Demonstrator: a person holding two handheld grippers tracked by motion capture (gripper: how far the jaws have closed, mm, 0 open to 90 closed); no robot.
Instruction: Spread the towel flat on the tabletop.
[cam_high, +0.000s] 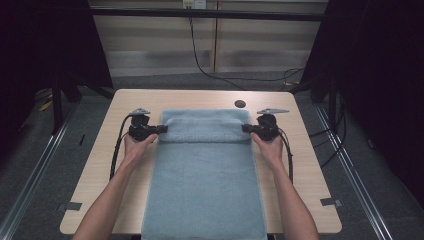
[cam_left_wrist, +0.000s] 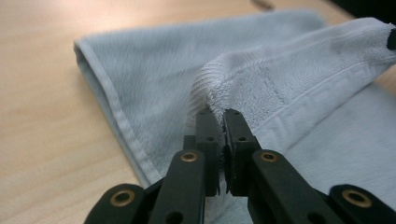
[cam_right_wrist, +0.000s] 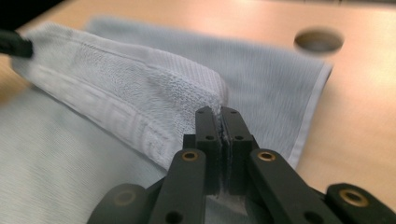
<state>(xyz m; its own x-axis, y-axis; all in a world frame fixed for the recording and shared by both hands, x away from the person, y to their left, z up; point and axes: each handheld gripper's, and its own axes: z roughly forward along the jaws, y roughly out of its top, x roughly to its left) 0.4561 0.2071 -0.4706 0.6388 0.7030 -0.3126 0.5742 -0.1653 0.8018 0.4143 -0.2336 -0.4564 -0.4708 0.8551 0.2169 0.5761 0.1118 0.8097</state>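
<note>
A pale blue towel (cam_high: 205, 175) is laid lengthwise on the wooden table (cam_high: 100, 165), its near end hanging over the table's front edge and its far end folded back toward the person. Both forearms are extended forward, roughly parallel. The left gripper (cam_high: 161, 129) is pressed together on the fold's left corner; the right gripper (cam_high: 246, 128) is pinched on its right corner. A round hole (cam_high: 240, 104) is noted beyond the towel.

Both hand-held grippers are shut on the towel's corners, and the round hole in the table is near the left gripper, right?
Not quite. Both the left hand-held gripper and right hand-held gripper are shut on the towel, but the high view shows the hole near the right one.
</note>
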